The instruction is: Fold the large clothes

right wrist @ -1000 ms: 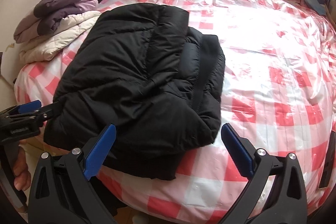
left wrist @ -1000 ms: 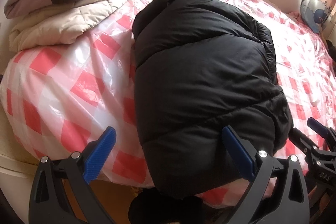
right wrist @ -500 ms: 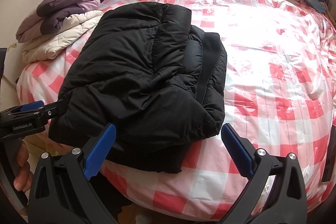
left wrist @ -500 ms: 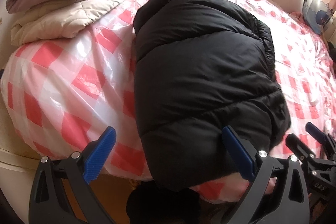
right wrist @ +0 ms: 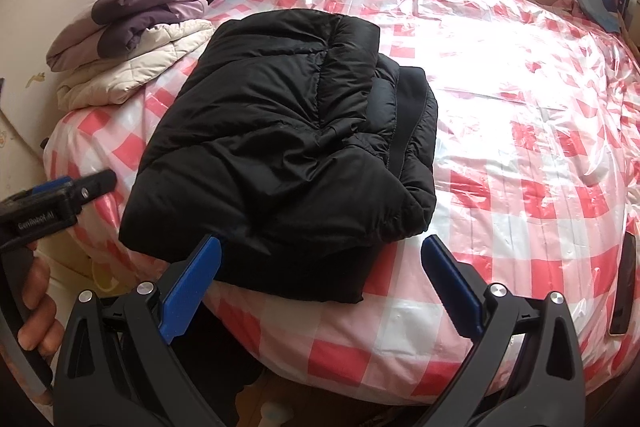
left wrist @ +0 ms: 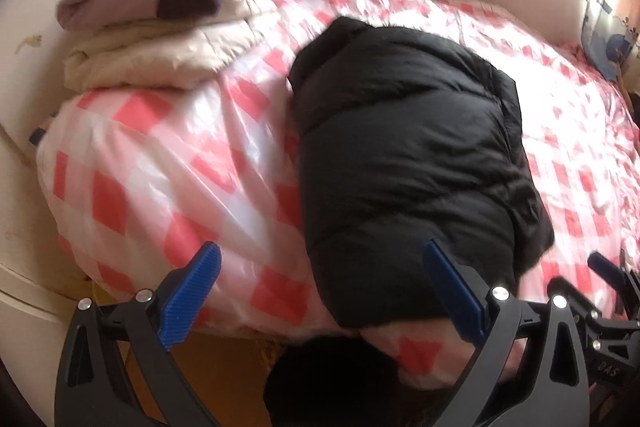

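The folded black quilted puffer jacket lies at the near edge of the bed with the pink-and-white checked cover under clear plastic film, and its lowest layer overhangs that edge. The film looks slick, so in my judgement the bundle could slide off toward the floor if nudged. The padding is springy, too, and the top flap could puff open and undo the fold. The left gripper and the right gripper both hang just short of the jacket, jaws spread wide and holding nothing. The jacket looks glossy and thick, stacked in uneven layers with a dark ribbed band showing along its right side.
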`<state>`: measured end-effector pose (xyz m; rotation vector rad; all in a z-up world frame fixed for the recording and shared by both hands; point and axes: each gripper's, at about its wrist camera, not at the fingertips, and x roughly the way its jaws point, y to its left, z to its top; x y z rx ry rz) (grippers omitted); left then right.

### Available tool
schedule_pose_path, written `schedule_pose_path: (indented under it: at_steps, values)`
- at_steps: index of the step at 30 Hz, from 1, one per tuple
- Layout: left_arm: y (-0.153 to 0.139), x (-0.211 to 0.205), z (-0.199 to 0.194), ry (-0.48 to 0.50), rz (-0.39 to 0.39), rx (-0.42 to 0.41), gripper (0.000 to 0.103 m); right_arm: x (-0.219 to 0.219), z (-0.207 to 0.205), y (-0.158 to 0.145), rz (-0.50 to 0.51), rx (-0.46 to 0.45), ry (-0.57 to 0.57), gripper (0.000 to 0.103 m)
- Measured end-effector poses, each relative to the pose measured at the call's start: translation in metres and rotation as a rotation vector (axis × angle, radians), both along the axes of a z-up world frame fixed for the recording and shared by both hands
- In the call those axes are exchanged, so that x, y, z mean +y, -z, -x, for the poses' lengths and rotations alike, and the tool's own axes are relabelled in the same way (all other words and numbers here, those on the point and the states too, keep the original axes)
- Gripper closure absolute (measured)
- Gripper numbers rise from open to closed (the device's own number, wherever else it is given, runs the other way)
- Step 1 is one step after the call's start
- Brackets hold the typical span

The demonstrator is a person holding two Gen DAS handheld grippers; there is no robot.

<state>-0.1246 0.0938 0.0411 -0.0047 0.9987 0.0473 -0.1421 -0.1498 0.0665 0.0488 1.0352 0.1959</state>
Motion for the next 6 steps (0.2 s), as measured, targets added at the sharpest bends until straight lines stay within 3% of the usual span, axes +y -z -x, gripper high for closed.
schedule_pose_path:
  at_steps: [3,6]
  values:
    - [0.003,-0.003,0.005,-0.004,-0.060,-0.007,0.006,0.000,0.004,-0.005,0.004,-0.009,-0.002,0.006]
    - [0.003,-0.004,0.011,0.002,-0.072,-0.010,0.006,0.000,0.008,-0.007,0.008,-0.009,-0.002,0.006]
